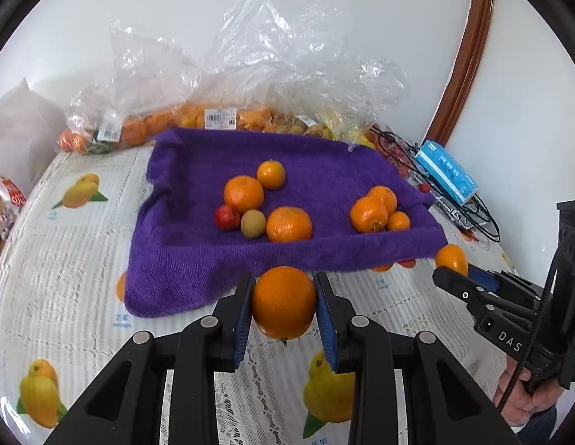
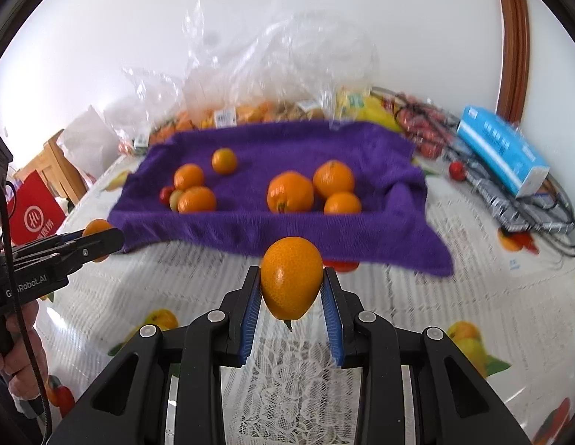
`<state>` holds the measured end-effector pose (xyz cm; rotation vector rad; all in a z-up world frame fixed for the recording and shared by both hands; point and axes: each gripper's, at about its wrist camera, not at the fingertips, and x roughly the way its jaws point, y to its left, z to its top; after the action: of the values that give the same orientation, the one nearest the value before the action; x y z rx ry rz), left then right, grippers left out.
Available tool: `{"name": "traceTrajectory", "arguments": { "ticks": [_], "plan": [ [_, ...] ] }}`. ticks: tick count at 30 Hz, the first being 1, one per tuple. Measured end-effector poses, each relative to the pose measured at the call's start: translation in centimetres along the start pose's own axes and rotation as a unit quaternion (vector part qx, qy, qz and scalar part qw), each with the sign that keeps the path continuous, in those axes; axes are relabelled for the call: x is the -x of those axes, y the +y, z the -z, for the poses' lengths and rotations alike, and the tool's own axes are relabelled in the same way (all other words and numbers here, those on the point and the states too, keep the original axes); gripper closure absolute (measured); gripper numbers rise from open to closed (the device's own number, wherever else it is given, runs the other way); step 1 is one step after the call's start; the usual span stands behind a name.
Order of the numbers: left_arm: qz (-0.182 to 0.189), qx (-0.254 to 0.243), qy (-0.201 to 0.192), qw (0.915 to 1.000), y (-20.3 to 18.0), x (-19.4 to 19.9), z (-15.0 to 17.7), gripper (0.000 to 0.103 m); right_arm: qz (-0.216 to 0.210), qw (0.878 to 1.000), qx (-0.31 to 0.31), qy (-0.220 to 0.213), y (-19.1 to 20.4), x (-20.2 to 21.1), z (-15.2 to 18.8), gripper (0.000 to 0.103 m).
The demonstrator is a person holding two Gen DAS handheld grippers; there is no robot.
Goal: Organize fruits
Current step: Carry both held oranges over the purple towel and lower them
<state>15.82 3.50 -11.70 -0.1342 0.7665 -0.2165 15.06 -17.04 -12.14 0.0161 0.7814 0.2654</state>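
Slippage is your risk: both tongs, left (image 1: 283, 302) and right (image 2: 291, 283), are clamped on round smooth-skinned orange citrus fruits (image 1: 283, 302) (image 2: 291, 278) above the desk (image 1: 83, 259), so either could roll off short of the purple terry towel (image 1: 198, 259)

R gripper (image 2: 291, 289) clamps oval orange (image 2: 291, 278) above tablecloth (image 2: 417, 315); purple towel (image 2: 272, 233) behind w/ fruit.

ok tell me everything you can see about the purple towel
The purple towel is a deep violet, fuzzy terry-looking cloth spread over the fruit-printed tablecloth, rumpled, with its right edge folded up into a ridge. Two clusters of fruit rest on it: oranges with a small red fruit and a greenish one to the left, three oranges to the right. Clear plastic bags of fruit sit along its far edge. Neither gripper touches it.
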Motion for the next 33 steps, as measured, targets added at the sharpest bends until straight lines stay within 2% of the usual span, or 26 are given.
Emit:
{"name": "traceTrajectory", "arguments": {
  "ticks": [10, 12, 14, 16, 24, 29, 33],
  "plan": [
    [-0.013, 0.005, -0.027, 0.9995, -0.4, 0.6, -3.5, 0.073, 0.014, 0.999, -0.005, -0.043, -0.9, 1.9, -4.5, 0.071],
    [-0.017, 0.007, -0.022, 0.9996, -0.6, 0.4, -4.6, 0.073, 0.015, 0.999, -0.007, -0.05, -1.1, 2.0, -5.4, 0.071],
    [-0.011, -0.001, -0.023, 0.9997, -0.8, 0.3, -5.5, 0.073, 0.015, 0.998, -0.006, -0.058, -1.2, 2.0, -6.3, 0.071],
    [-0.024, -0.011, -0.033, 0.9991, -1.1, 0.3, -6.2, 0.073, 0.015, 0.998, -0.006, -0.066, -1.2, 1.9, -7.2, 0.071],
    [-0.049, -0.016, -0.054, 0.9972, -1.0, -1.2, -7.8, 0.073, 0.005, 0.998, -0.002, -0.063, -0.8, -0.7, -9.6, 0.071],
    [-0.053, -0.004, -0.052, 0.9972, -0.4, -3.4, -8.2, 0.073, -0.005, 0.998, 0.006, -0.055, -0.3, -2.9, -11.1, 0.071],
    [-0.045, 0.016, -0.032, 0.9983, 0.1, -5.6, -8.2, 0.073, -0.01, 0.999, 0.015, -0.047, -0.1, -5.5, -11.2, 0.071]
  ]
}}
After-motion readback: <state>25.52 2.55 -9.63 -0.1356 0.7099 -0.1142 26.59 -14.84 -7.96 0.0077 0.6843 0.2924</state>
